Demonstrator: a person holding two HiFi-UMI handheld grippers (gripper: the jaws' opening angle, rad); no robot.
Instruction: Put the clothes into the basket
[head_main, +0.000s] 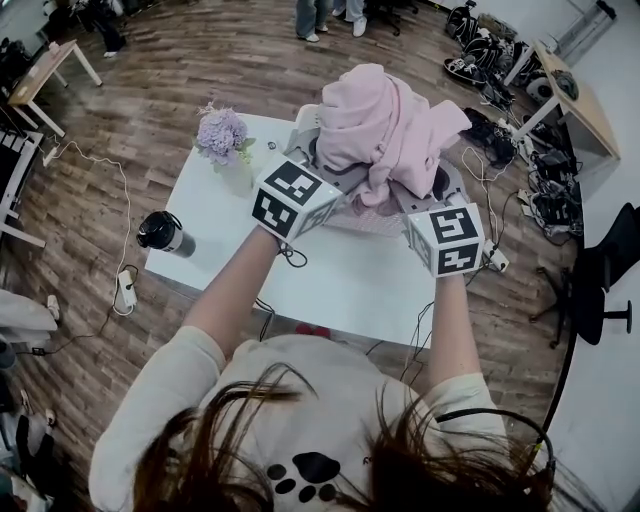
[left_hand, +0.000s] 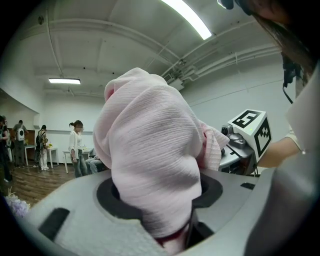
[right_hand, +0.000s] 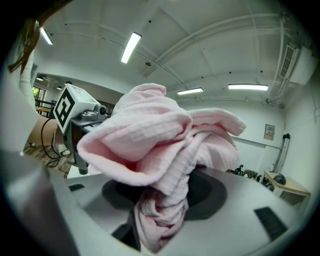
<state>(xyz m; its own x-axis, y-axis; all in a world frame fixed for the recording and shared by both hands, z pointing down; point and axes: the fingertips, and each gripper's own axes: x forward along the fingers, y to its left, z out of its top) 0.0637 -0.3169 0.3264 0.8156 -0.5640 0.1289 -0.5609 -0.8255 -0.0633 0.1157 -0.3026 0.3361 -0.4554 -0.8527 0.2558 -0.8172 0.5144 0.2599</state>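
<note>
A pink ribbed garment (head_main: 385, 125) hangs bunched above the far side of the white table (head_main: 350, 280), held from both sides. My left gripper (head_main: 335, 172) is shut on its left part; in the left gripper view the cloth (left_hand: 150, 165) wells up from between the jaws and fills the middle. My right gripper (head_main: 425, 198) is shut on its right part, and in the right gripper view a twisted fold (right_hand: 165, 200) is pinched between the jaws. A pale basket-like rim (head_main: 304, 124) shows behind the garment, mostly hidden by it.
A vase of purple flowers (head_main: 222, 134) stands at the table's far left corner. A black flask (head_main: 165, 233) sits at the left edge. Cables and a power strip (head_main: 494, 260) lie off the right edge. Bags and shoes (head_main: 490, 60) crowd the floor by a desk (head_main: 582, 102). People (head_main: 320, 18) stand beyond.
</note>
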